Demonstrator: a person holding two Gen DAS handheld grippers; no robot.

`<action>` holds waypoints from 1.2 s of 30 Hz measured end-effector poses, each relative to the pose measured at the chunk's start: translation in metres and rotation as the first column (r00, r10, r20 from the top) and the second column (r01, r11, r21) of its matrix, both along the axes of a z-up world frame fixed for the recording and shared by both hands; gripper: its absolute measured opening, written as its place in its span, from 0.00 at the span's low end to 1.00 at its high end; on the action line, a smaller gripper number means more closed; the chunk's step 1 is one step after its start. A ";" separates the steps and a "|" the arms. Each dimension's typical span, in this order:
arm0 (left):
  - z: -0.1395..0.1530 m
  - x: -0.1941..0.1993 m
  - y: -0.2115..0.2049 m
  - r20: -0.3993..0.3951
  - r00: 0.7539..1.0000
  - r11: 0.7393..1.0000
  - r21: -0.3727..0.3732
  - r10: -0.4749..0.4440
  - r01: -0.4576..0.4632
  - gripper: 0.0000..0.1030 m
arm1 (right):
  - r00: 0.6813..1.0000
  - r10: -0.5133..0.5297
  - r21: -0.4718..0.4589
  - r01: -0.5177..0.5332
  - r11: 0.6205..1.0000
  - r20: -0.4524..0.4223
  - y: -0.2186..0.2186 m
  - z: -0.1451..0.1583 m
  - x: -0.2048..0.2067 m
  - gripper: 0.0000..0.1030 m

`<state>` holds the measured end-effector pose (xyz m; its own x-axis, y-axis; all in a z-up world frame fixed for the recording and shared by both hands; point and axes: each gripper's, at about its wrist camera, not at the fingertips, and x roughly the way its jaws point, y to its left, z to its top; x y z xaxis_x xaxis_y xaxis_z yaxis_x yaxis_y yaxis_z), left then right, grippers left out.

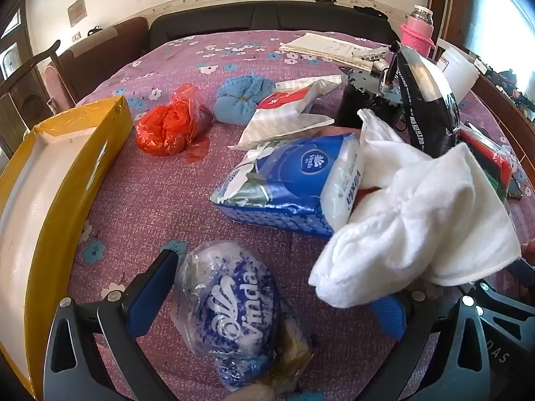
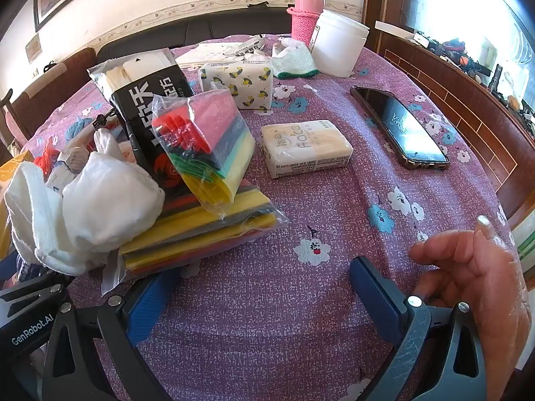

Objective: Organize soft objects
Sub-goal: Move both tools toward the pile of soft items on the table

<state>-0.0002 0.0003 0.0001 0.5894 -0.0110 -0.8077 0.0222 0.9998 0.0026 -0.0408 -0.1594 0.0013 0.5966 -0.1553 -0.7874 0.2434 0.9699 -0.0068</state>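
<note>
Both tools are sitting fully released, nothing clamped in either. Left tool (image 1: 277, 300) is angling down over the worktop (image 1: 140, 207), its fingers straddling a round Vinda tissue roll (image 1: 234, 314) in clear wrap; pads are not pressing on it. A white towel (image 1: 418, 227) is draping over the right finger of that tool. Taking the roll as reference: a blue Vinda tissue pack (image 1: 284, 183) is lying just beyond it, touching the towel; an orange plastic bag (image 1: 170, 123) and a blue yarn ball (image 1: 240, 98) are sitting further back; a yellow box (image 1: 43, 193), open and white inside, is standing well off to its left. Right tool (image 2: 260, 297) is hovering over bare cloth, fingers apart. A hand (image 2: 474, 274) is resting beside its right finger. Beyond that tool a Face tissue packet (image 2: 307, 148) is lying flat, a phone (image 2: 401, 127) to its right, bagged coloured sponges (image 2: 204, 147) to its left.
</note>
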 end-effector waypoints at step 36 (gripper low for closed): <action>0.001 -0.016 0.007 -0.056 0.996 0.998 0.013 -0.067 0.068 1.00 | 1.000 0.002 0.002 -0.002 1.000 -0.003 -0.005 0.002 -0.001 0.99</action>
